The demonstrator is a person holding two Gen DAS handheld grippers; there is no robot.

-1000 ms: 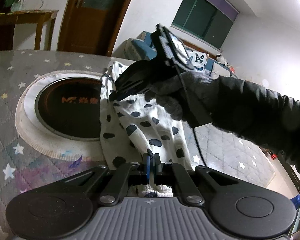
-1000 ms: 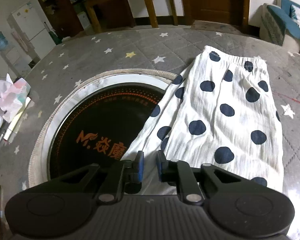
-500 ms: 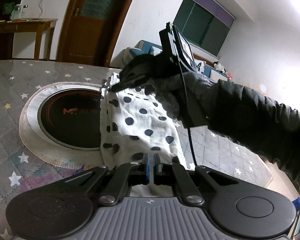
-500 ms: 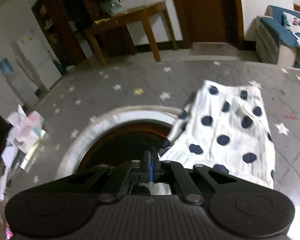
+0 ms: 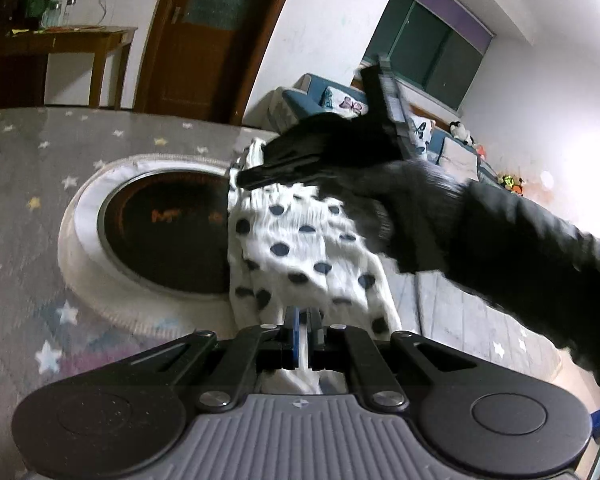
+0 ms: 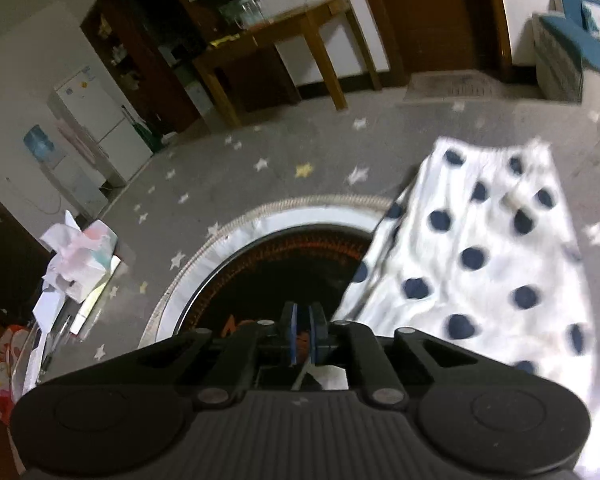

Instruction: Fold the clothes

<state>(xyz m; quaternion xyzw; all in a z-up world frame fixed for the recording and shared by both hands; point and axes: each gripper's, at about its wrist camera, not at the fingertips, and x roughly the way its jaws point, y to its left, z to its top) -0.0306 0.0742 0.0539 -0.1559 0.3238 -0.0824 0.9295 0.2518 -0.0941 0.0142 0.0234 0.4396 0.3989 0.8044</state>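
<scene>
A white garment with dark blue dots (image 5: pixel 300 248) lies on the grey star-patterned table cover, partly over the round cooktop. My left gripper (image 5: pixel 305 322) is shut on the garment's near edge, and white cloth shows between and below its fingers. My right gripper (image 6: pixel 303 326) is shut on another near edge of the garment (image 6: pixel 480 264), lifted above the table. In the left wrist view the right gripper's body and the gloved hand (image 5: pixel 340 160) hang over the cloth's far part.
A round black cooktop with a white ring (image 6: pixel 284 264) is set in the table. Crumpled tissues and papers (image 6: pixel 80 256) lie at the left edge. A wooden side table (image 6: pixel 284 32), a door and a sofa (image 5: pixel 340 96) stand behind.
The right gripper shut on the garment's edge and rose. Both grippers lifted and pulled the near edge up, so the cloth bunches and the views are blurred.
</scene>
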